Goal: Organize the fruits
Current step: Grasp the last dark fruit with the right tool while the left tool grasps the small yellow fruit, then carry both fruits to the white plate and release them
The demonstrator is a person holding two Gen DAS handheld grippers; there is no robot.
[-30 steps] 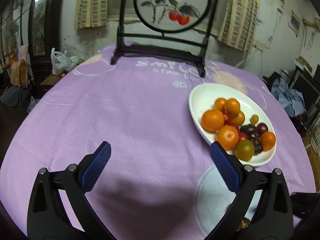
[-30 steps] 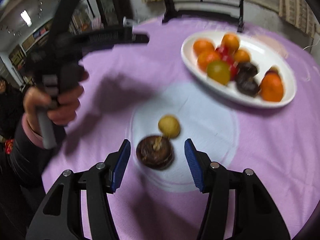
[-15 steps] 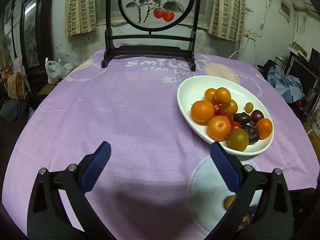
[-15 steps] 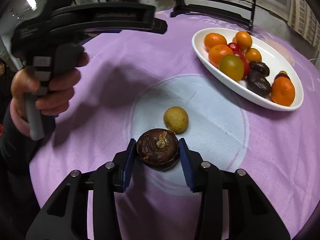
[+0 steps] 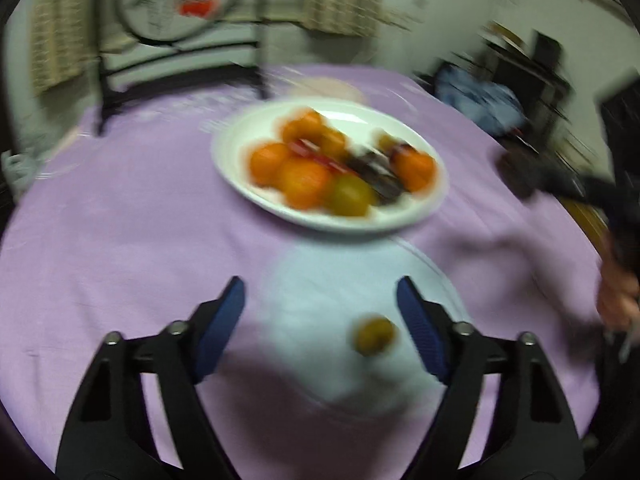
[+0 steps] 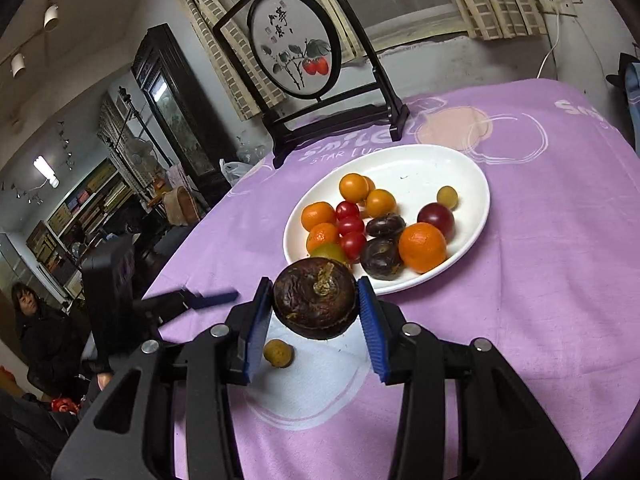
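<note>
My right gripper (image 6: 316,308) is shut on a dark brown mangosteen (image 6: 315,300), held above the purple cloth just in front of the white oval plate (image 6: 472,216). The plate holds several oranges, cherry tomatoes and dark fruits. A small yellow fruit (image 6: 278,353) lies on the pale circle of the cloth below. In the blurred left wrist view my left gripper (image 5: 320,320) hovers over that pale circle with its jaws closing; the yellow fruit (image 5: 374,335) lies between the fingers, nearer the right one, untouched. The plate (image 5: 256,196) is beyond it.
A black-framed round painted screen (image 6: 296,44) stands at the table's far edge. A person's hand (image 5: 618,300) with the other gripper shows at the right of the left view. A person in dark clothes (image 6: 36,320) sits at the left, off the table.
The right gripper shut on the mangosteen and lifted it off the cloth toward the plate. The left gripper swung right over the pale circle and narrowed around the yellow fruit.
</note>
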